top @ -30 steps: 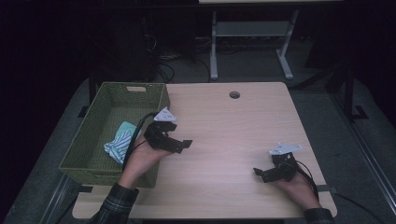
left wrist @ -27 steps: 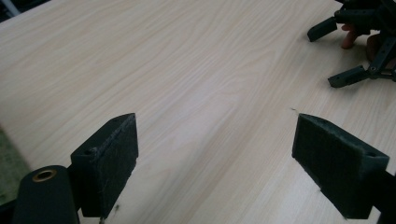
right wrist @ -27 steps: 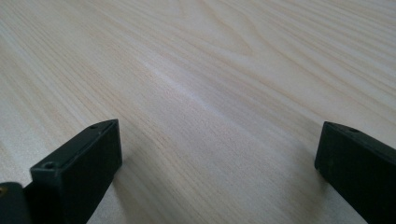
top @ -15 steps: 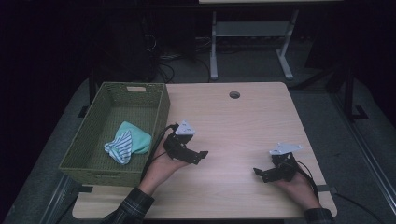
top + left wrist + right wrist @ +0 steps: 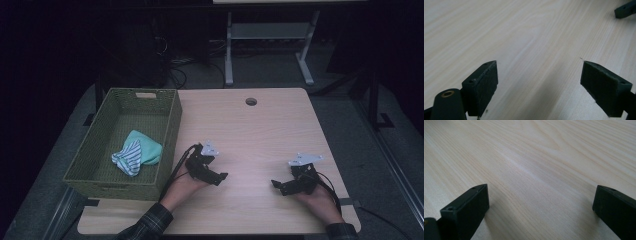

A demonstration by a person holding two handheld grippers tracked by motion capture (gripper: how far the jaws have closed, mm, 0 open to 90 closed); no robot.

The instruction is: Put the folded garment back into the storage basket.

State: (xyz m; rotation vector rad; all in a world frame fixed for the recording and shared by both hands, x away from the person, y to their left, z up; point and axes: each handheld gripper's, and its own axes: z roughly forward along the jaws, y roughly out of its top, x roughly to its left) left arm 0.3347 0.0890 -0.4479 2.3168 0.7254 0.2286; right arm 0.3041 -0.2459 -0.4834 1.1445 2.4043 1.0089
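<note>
A crumpled cloth, teal with a blue-and-white striped part, lies inside the green woven basket at the table's left. My left gripper rests low over the wooden table just right of the basket, jaws wide open with nothing between them. My right gripper sits near the table's front right, also open and empty, its jaws pointing left over bare wood. A jaw tip of the right gripper shows at the top right of the left gripper view.
The light wooden table has a round cable hole near its far edge. Beyond it, a metal-legged stand and cables lie on the dark floor. Each gripper trails a black cable.
My left gripper has moved away from the basket, rightward and toward the front of the table, leaving the cloth inside the basket. The right gripper has stayed put.
</note>
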